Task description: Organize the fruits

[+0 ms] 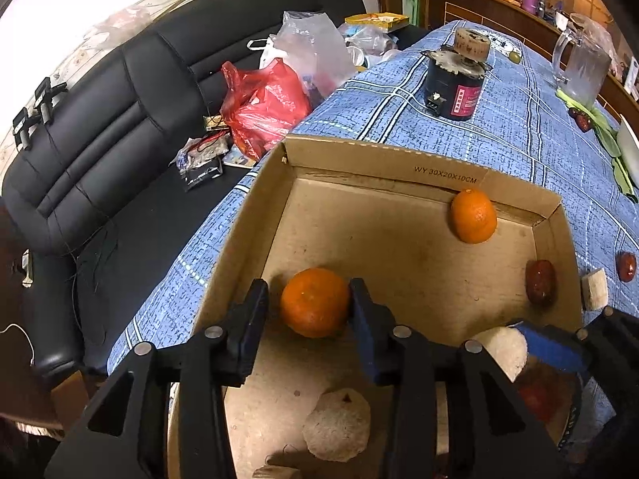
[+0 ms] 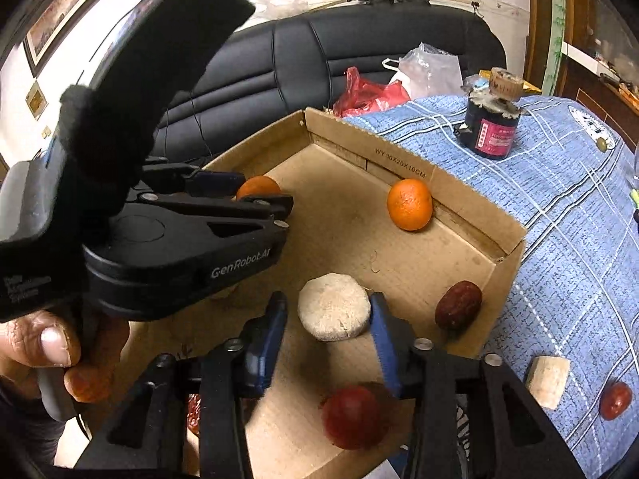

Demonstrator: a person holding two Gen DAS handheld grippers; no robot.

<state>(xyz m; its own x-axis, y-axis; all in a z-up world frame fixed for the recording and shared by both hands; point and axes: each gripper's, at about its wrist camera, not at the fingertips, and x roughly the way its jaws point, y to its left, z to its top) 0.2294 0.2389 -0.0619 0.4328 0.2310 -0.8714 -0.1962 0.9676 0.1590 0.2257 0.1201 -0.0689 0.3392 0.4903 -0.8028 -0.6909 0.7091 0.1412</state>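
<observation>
Fruits lie in an open cardboard box (image 1: 383, 155) on a blue checked tablecloth (image 1: 499, 127): one orange (image 1: 314, 302) sits on the floor between the left gripper's (image 1: 309, 311) parted fingers, another orange (image 1: 474, 216) against the far wall. The right gripper (image 2: 329, 321) stands open around a pale round cake (image 2: 334, 306), a dark date (image 2: 458, 305) in the right corner.

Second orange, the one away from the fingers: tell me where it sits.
The second orange rests inside the cardboard box, against its far wall, below the printed label.
</observation>
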